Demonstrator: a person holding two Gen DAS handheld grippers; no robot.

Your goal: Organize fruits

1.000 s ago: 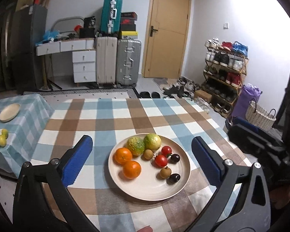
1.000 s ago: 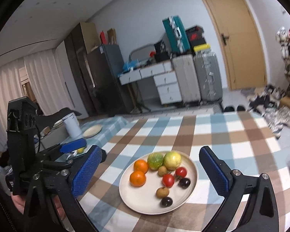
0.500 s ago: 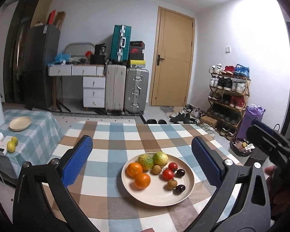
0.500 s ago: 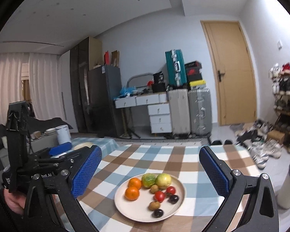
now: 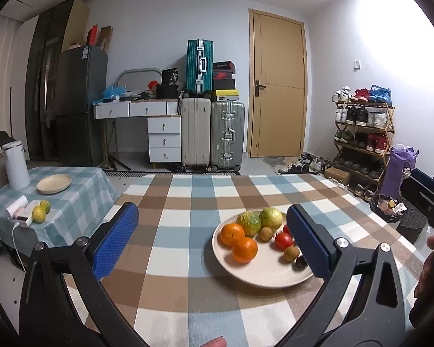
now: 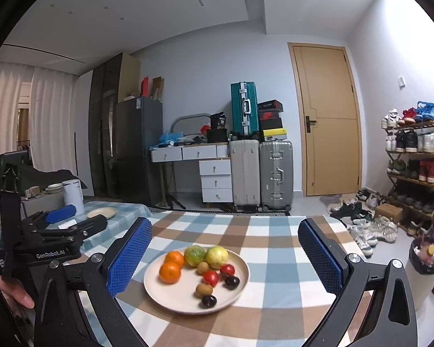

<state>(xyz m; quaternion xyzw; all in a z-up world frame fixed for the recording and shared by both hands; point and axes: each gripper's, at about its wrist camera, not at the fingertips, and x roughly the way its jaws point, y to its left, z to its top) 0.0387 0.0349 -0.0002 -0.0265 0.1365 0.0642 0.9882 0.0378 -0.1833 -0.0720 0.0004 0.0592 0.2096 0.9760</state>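
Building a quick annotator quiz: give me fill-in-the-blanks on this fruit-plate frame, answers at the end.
1. The round beige plate on the checked tablecloth holds ____ bright orange citrus fruits.
2. Both the left claw and the right claw stand ____, gripping nothing.
3. The small empty beige dish sits on the side table beside a tall ____ cylindrical canister.
4. Two yellow-green citrus fruits lie on the ____ table, not on the plate.

Answers: two; open; white; side

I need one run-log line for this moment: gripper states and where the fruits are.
left gripper: open, holds nothing | right gripper: open, holds nothing | fruits: all on plate | stage: no grasp yet
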